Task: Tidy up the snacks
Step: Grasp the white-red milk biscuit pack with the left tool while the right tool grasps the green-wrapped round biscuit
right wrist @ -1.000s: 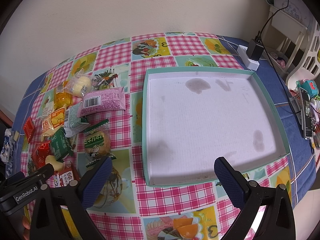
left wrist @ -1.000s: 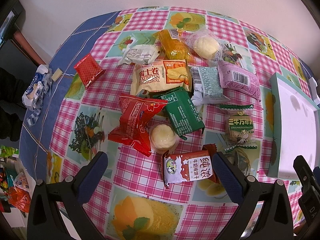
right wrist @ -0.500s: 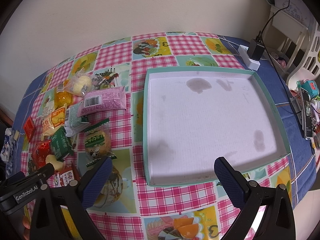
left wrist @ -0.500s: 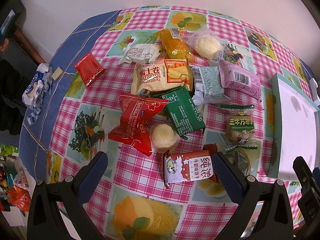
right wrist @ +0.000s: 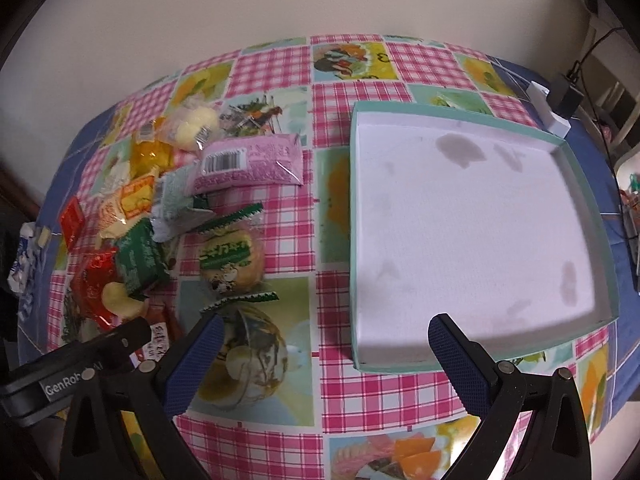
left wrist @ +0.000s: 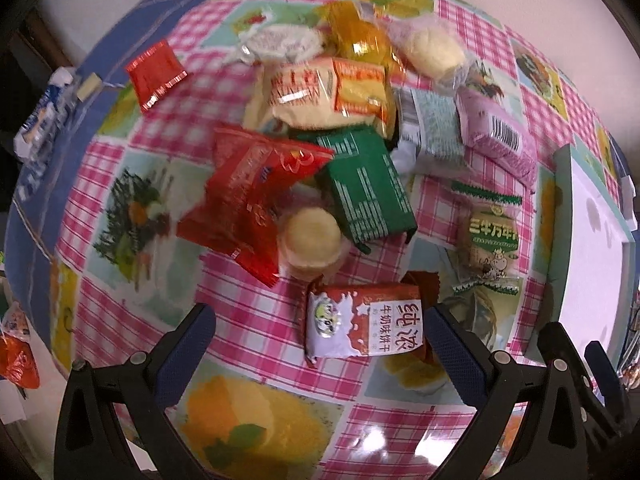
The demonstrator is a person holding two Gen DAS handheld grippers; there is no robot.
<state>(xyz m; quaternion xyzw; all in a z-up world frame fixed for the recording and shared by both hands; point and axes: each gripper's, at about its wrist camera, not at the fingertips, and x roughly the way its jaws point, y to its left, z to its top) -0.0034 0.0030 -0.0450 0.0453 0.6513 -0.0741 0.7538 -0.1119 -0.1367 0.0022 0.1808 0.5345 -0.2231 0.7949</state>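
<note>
A heap of wrapped snacks lies on the checked tablecloth. In the left wrist view my left gripper (left wrist: 320, 332) stands open just short of a brown-and-white milk biscuit pack (left wrist: 364, 330), with a red packet (left wrist: 250, 200), a round yellow cake (left wrist: 310, 240) and a green packet (left wrist: 366, 188) behind it. A green-trimmed cake pack (left wrist: 490, 246) lies further right. In the right wrist view my right gripper (right wrist: 320, 348) hangs open, nothing in it, above the cloth at the near left corner of the white tray (right wrist: 472, 340). The pink packet (right wrist: 250, 162) lies left of the tray.
The teal-rimmed tray (left wrist: 560, 216) shows no snacks inside, only faint stains. A white power strip with a black plug (right wrist: 556, 106) sits behind the tray. A small red packet (left wrist: 156, 74) and a crumpled blue-white wrapper (left wrist: 40, 116) lie by the table's left edge.
My left gripper has moved down and forward toward the snack heap, so the milk biscuit pack now sits close to its fingertips. My right gripper has shifted left and slightly closer to the table.
</note>
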